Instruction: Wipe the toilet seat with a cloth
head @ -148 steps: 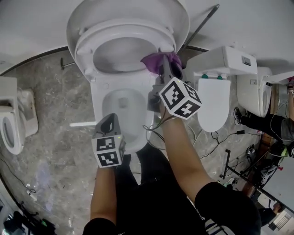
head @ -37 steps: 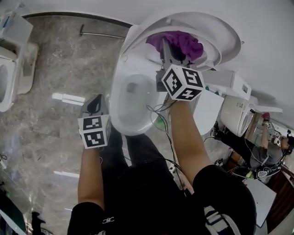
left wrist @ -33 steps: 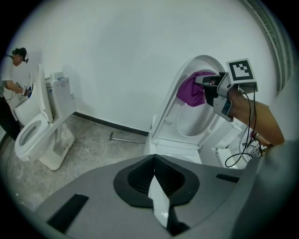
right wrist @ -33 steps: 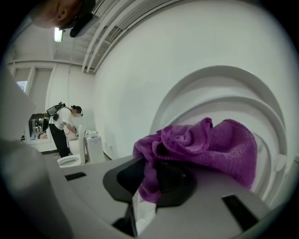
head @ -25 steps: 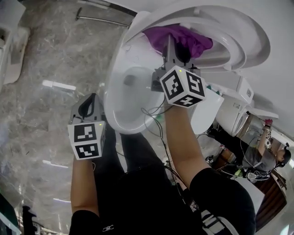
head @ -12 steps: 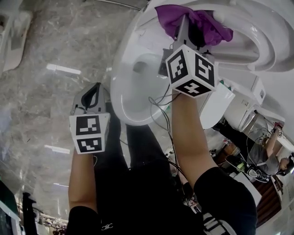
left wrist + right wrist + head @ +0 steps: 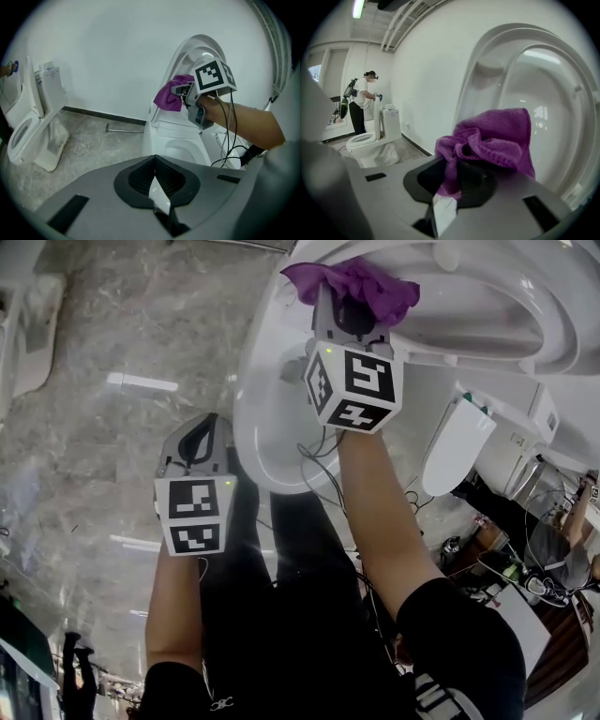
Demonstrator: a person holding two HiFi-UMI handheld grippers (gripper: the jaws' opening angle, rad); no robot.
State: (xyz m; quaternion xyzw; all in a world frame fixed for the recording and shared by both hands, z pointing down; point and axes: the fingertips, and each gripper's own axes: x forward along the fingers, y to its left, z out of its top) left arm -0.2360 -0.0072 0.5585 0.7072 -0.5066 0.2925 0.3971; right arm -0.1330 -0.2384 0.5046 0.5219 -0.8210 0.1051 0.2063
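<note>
The right gripper (image 7: 345,320) is clamped on a purple cloth (image 7: 352,282). One fold of it runs down into the dark throat between the jaws, and the rest bunches up over and ahead of the tips, hiding them from above. Straight in front of this gripper stands the raised toilet seat (image 7: 483,79), tipped back against its lid. The bunched cloth lies at the lower left part of the ring, as this gripper sees it. It looks to be against the plastic, but how firmly it bears on it cannot be told.

Below and behind the right gripper is the open toilet bowl (image 7: 272,418) — its rim passes under the marker cube and the wrist.

The left gripper (image 7: 199,439) has its jaws closed together with nothing between them. It hangs low over the grey marbled floor (image 7: 84,446), well apart from the cloth, with the bowl just to its right. The cloth sits high up and to the right of it, ahead of its jaws.

Far to this gripper's left stands a second toilet (image 7: 33,122) — its seat also up.
</note>
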